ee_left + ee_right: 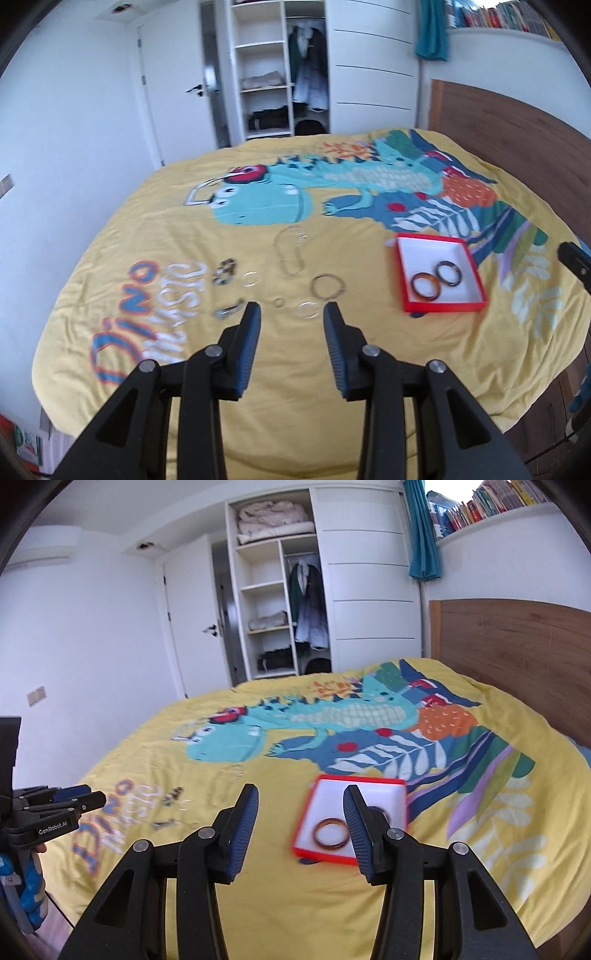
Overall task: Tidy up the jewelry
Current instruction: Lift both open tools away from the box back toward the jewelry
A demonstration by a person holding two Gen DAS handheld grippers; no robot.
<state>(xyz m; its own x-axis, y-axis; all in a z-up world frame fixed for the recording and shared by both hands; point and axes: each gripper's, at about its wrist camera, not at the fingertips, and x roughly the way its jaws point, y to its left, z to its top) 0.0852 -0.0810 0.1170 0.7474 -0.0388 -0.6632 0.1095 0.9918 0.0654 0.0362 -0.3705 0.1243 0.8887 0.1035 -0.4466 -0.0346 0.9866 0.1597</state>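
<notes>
Fingers of the left gripper (pixel 291 317) are standing spread and empty above the bed (pixel 258 406), a clear ring (pixel 307 310) lying between their tips. Right gripper (pixel 300 801) fingers are likewise gaping, the red box (pixel 369 781) with its amber bangle (pixel 331 833) sitting at 1 o'clock.

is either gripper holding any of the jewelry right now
No. The left gripper and the right gripper are both open and empty, above the bedspread.

"GenRobot.AI" on left tongs (pixel 83 798); "Dino Music" on bedspread (pixel 258 387).
</notes>
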